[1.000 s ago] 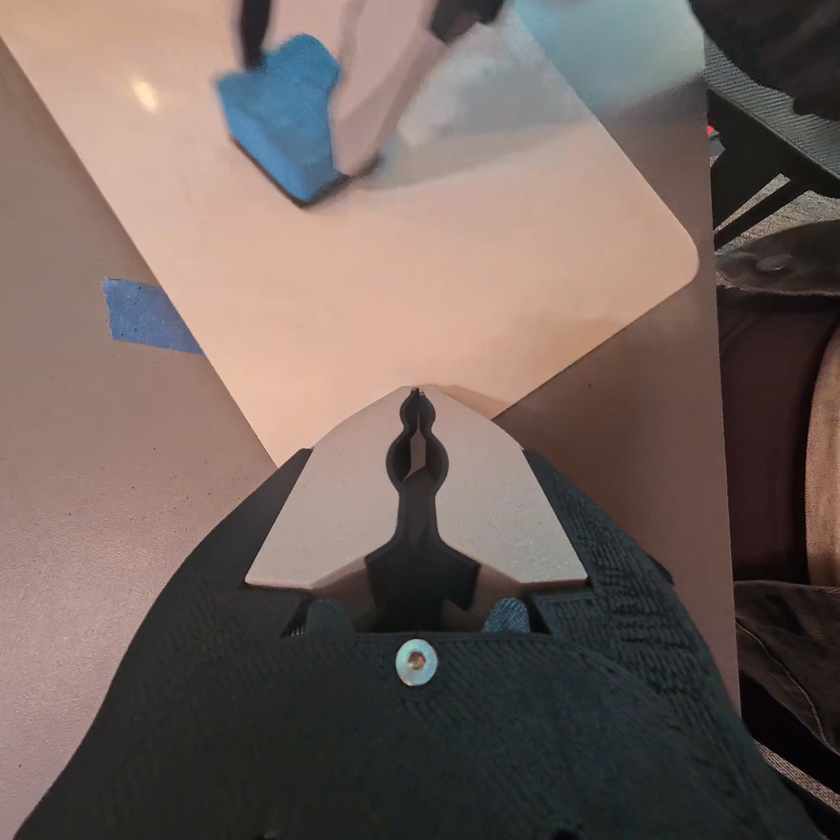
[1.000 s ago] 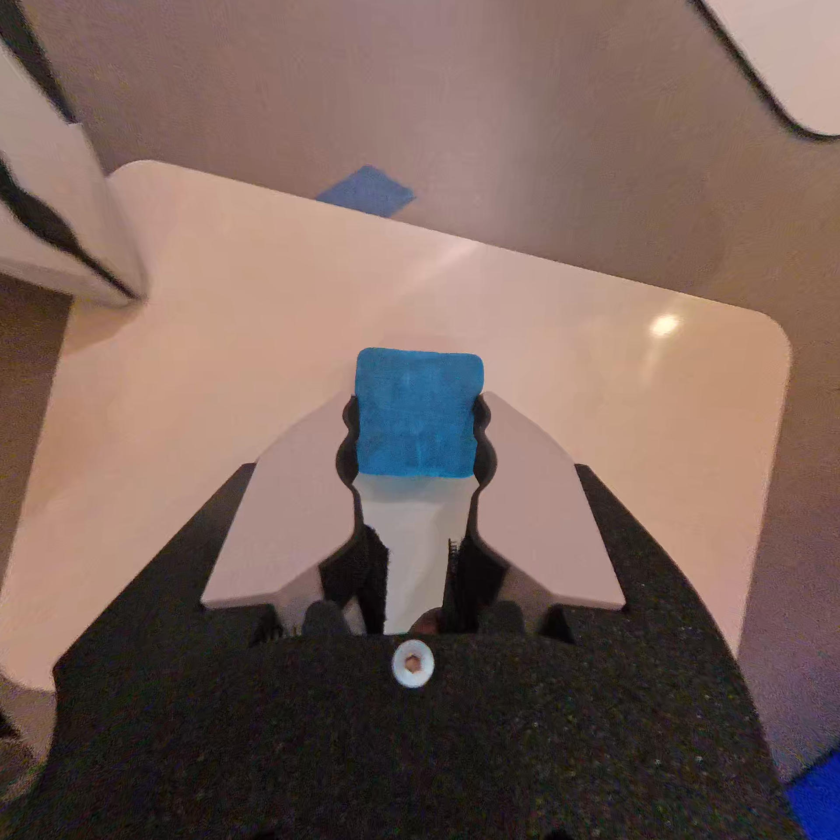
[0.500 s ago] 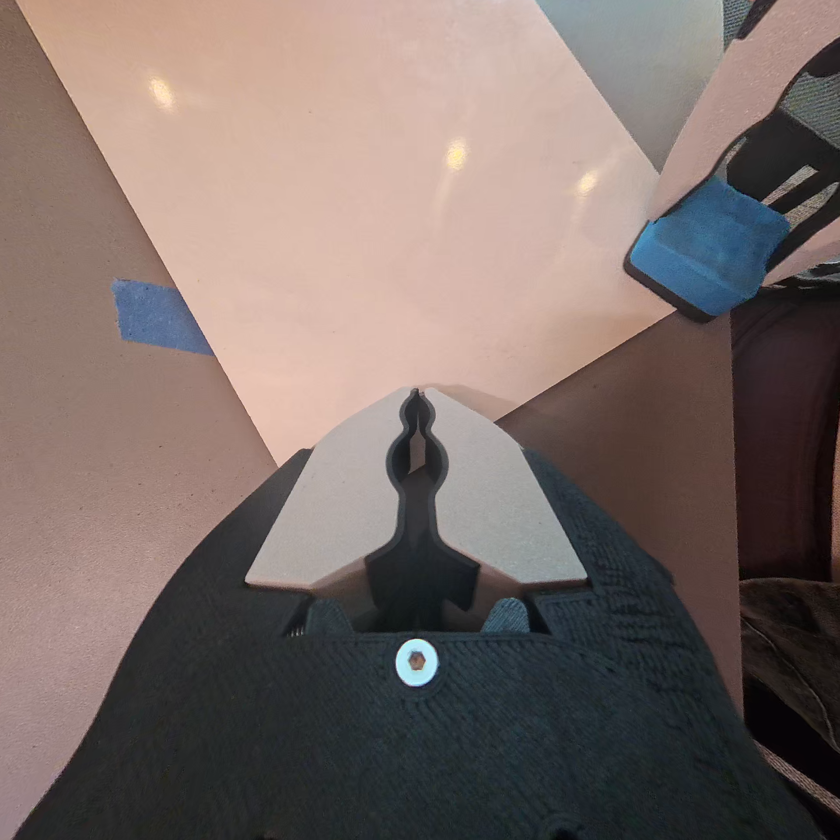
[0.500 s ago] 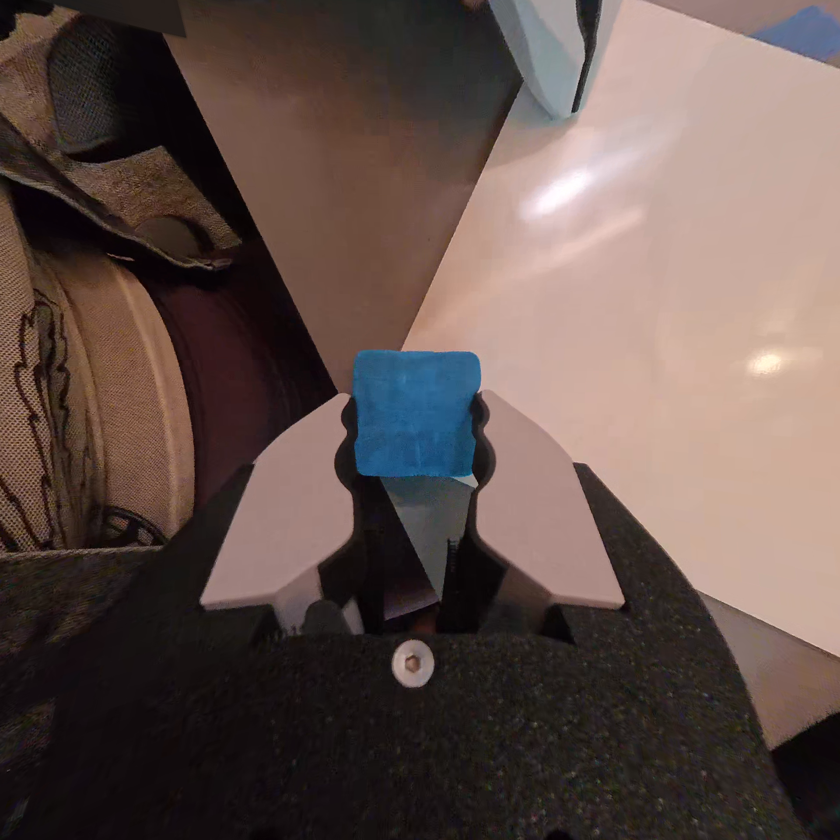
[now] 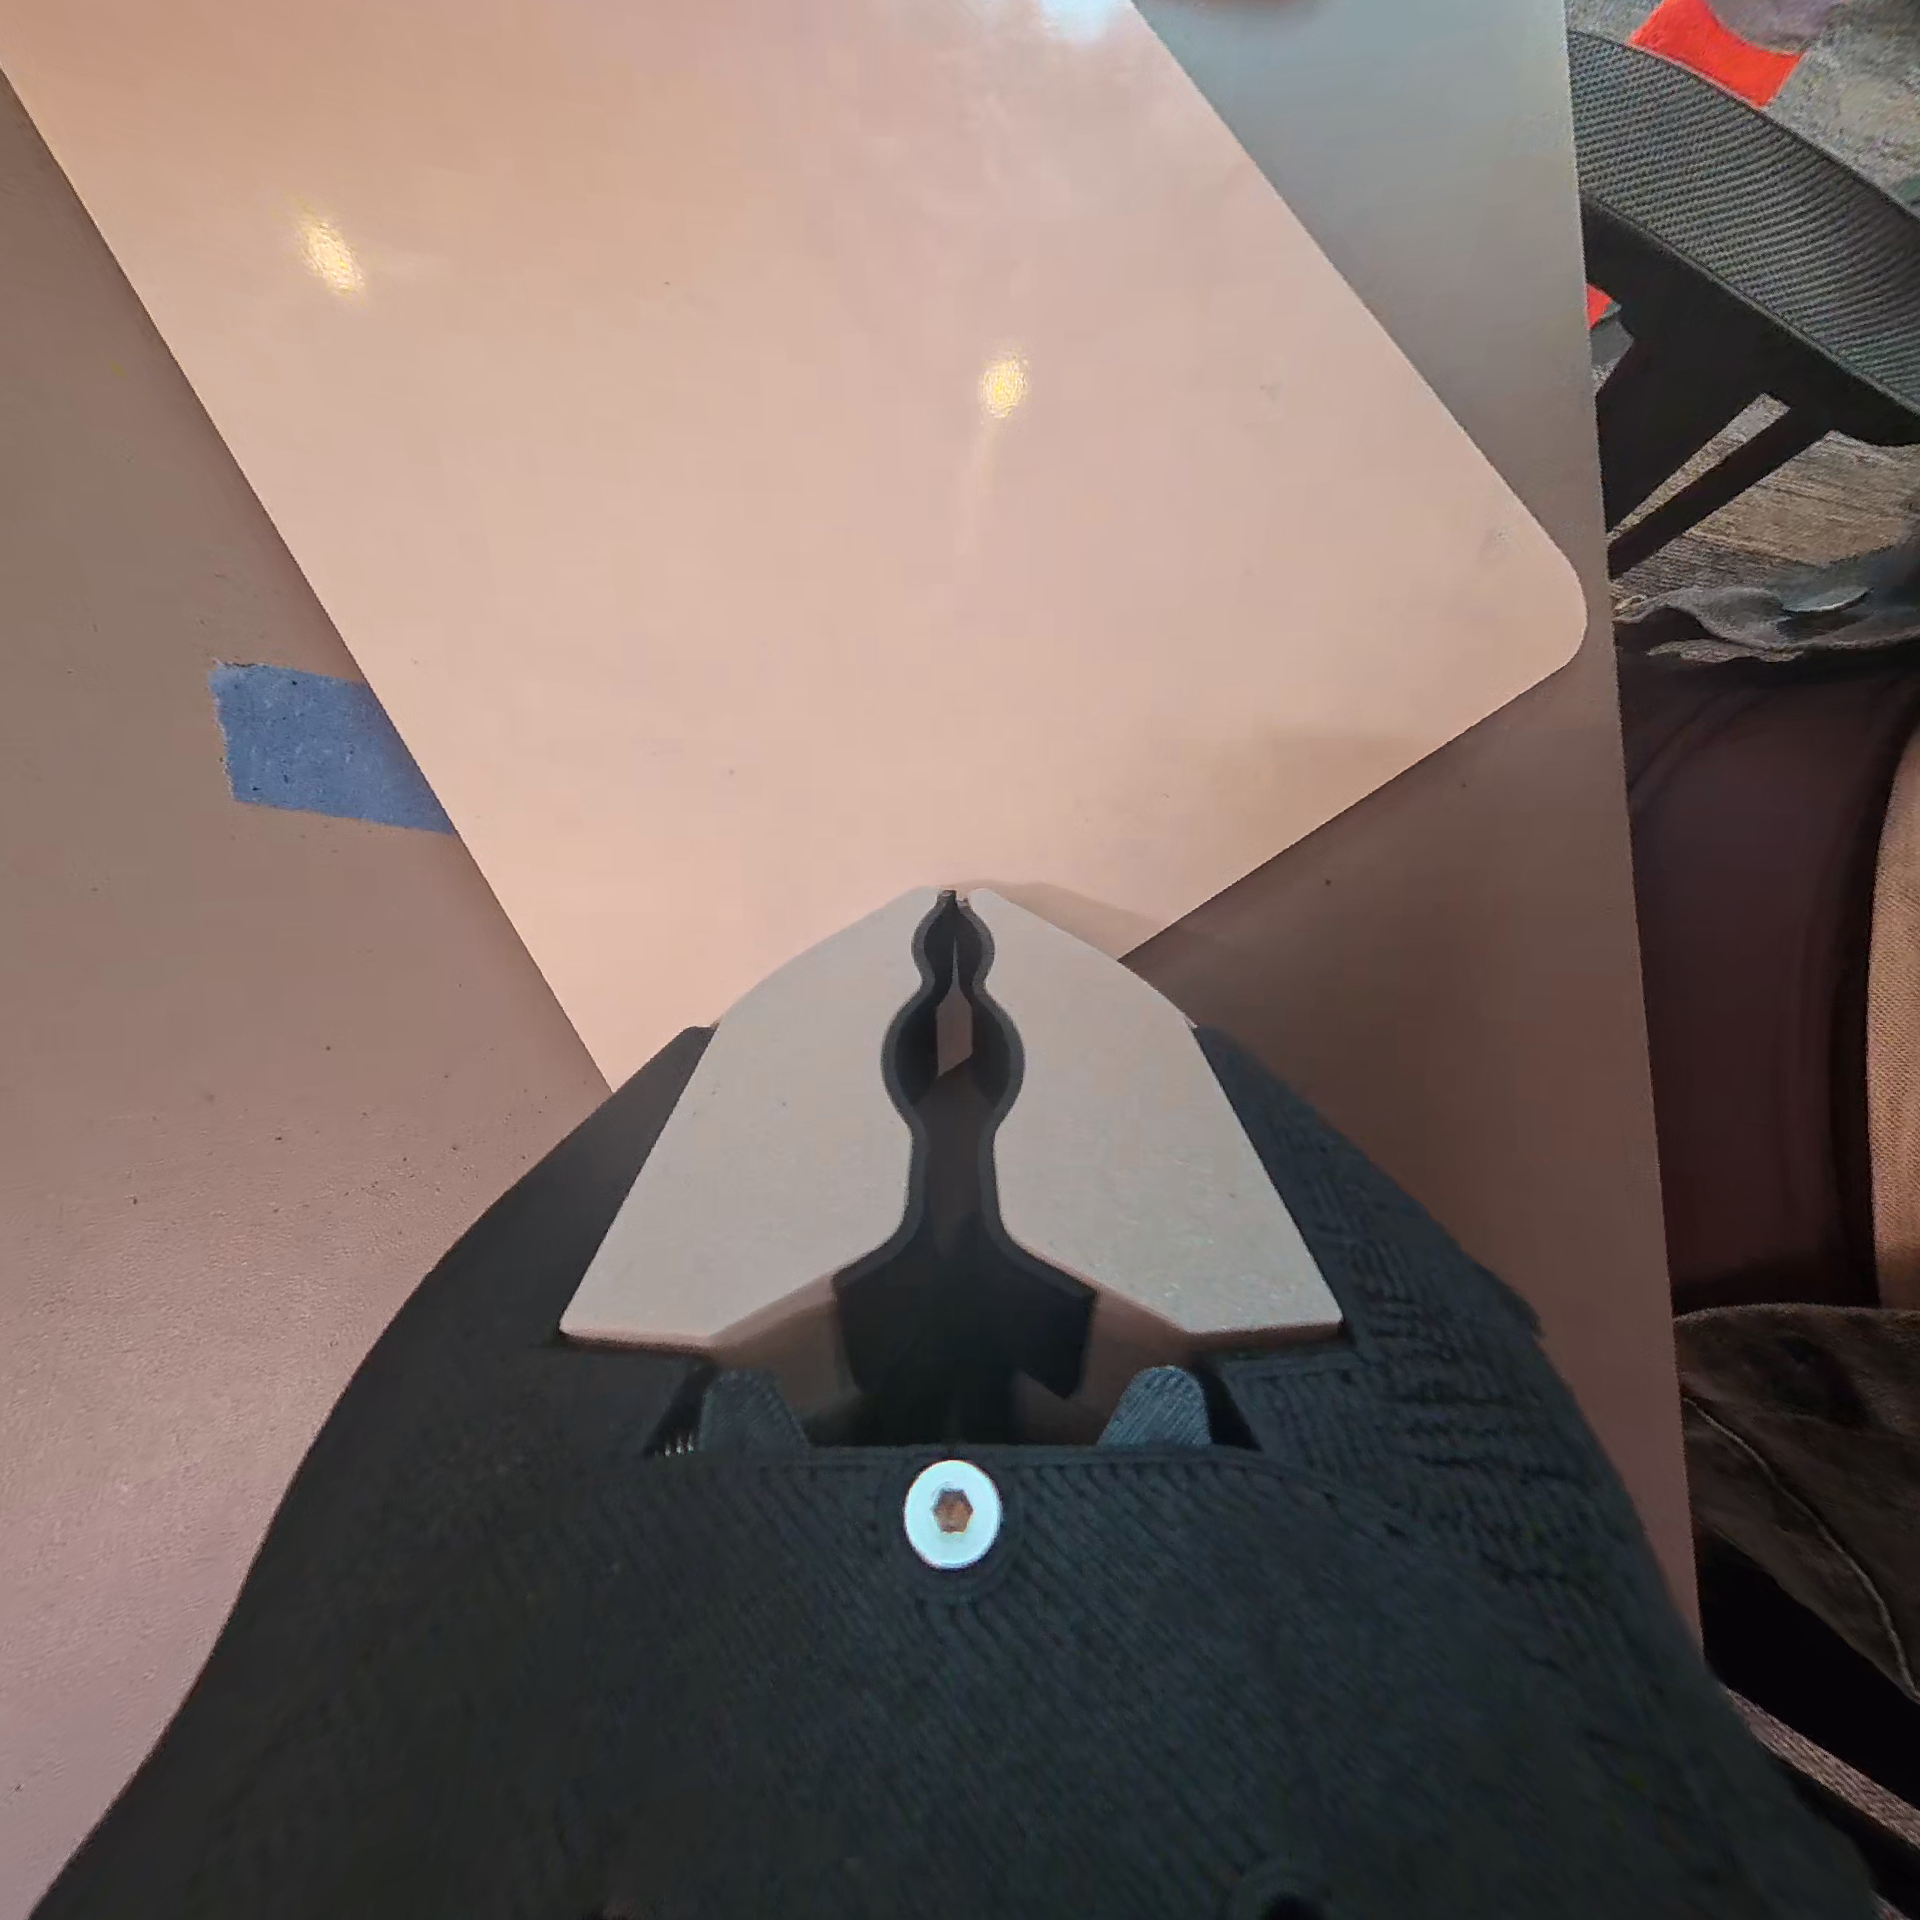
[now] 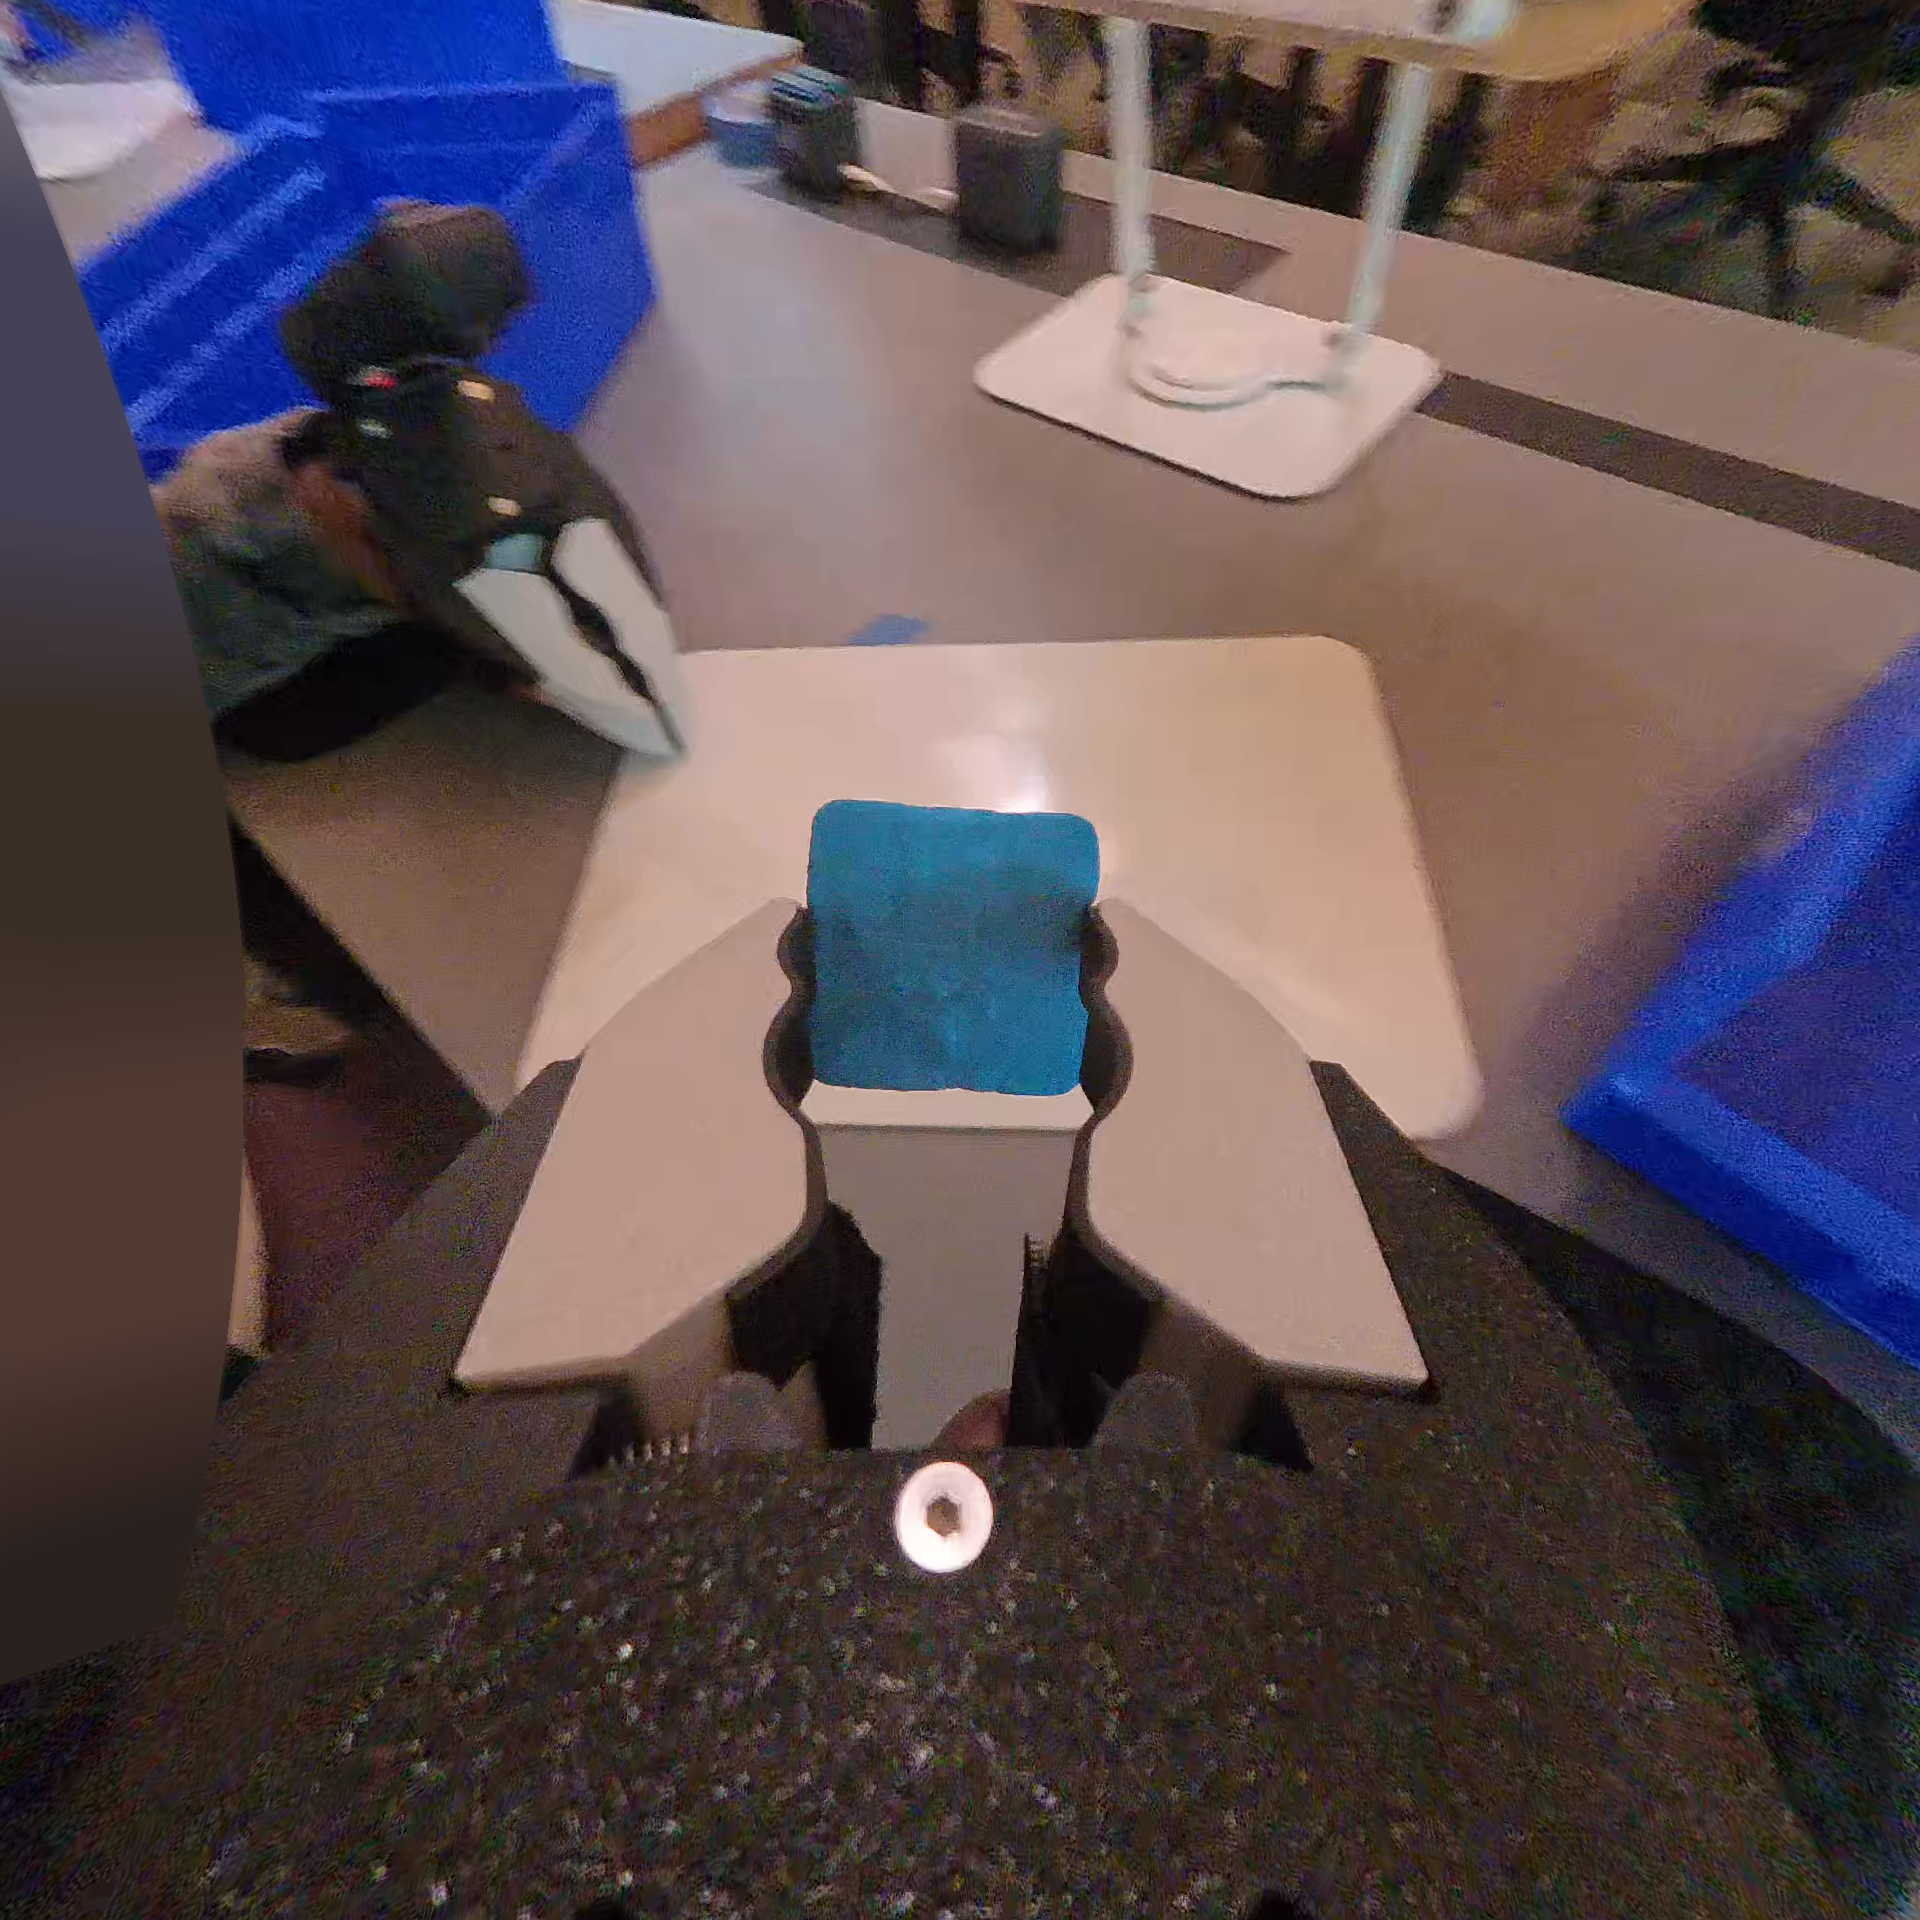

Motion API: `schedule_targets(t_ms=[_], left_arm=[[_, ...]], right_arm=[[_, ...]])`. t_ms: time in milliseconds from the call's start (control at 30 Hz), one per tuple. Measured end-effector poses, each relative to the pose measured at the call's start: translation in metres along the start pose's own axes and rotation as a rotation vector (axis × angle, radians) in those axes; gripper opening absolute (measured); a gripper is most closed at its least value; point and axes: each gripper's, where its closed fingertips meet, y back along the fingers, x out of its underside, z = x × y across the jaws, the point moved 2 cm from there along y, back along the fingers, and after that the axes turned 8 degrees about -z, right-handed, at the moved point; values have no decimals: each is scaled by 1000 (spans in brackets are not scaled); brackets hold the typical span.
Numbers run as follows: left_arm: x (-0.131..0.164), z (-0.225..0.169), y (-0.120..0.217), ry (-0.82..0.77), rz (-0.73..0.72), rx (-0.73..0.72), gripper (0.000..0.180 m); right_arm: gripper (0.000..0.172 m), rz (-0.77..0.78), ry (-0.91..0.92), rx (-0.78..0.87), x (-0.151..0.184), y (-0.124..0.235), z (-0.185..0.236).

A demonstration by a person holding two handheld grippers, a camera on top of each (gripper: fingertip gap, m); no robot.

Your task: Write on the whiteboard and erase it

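The whiteboard (image 5: 790, 499) lies flat on the table and bears no marks; it also shows in the right wrist view (image 6: 1226, 810). My left gripper (image 5: 954, 896) is shut with nothing between its fingertips, and its tips sit at the board's near corner. It also shows at the left of the right wrist view (image 6: 665, 740). My right gripper (image 6: 948, 914) is shut on a blue eraser (image 6: 951, 945), held above the board's near edge. Both pads press on the eraser's sides.
A strip of blue tape (image 5: 312, 748) lies on the table beside the board. A blue bin (image 6: 1787, 1049) stands to the right, another blue crate (image 6: 395, 208) at the back left. A white stand base (image 6: 1216, 384) sits behind. A chair (image 5: 1745, 249) and a person's lap (image 5: 1787, 935) are at the table's edge. Spacing between my two grippers at the tips: around 25 cm.
My right gripper has carried the eraser off the board's surface, swung away to the side and come back above the board's near edge. The left gripper has stayed still and shut.
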Motion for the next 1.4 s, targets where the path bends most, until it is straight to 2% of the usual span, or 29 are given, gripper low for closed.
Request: schedule_targets(t_ms=[67,167,367,433,500,567,667,733,833,900,933,1000,1033,1133,1333,1400], left_arm=[[0,0,0,-9,0,1,1],[0,-1,-1,-23,-1,1,1],[-1,-1,-2,-37,-4,-6,2],[-1,-2,-2,-59,1,-3,5],[-2,0,-2,-173,13,-47,17],[-7,3,1,-326,10,-134,33],[-39,-10,19,-352,-151,-218,45],[-68,-21,54,-339,-345,-304,45],[-84,-11,141,-253,-553,-563,41],[-63,17,208,-61,-598,-786,38],[-41,36,236,60,-563,-908,38],[17,72,274,288,-408,-1120,39],[44,85,280,376,-318,-1162,40],[97,112,267,558,-115,-1131,42],[125,139,237,674,45,-1054,49],[140,139,231,694,155,-1032,51]], right_arm=[[50,99,-21,185,17,19,-42],[50,277,-129,363,56,36,-88],[50,441,-188,428,103,26,-120],[51,426,-197,429,104,24,-121],[53,412,-202,420,102,25,-119],[75,358,-217,401,101,23,-116],[82,204,-225,422,90,28,-114],[82,90,-234,447,81,36,-112],[78,-47,-261,459,71,49,-105],[76,-93,-249,481,67,57,-101],[75,-102,-240,492,67,60,-99],[74,-111,-225,499,66,63,-96],[73,-117,-220,493,65,62,-94],[71,-125,-207,476,62,59,-89],[67,-84,-158,498,58,65,-84],[66,-91,-154,501,57,68,-83]])
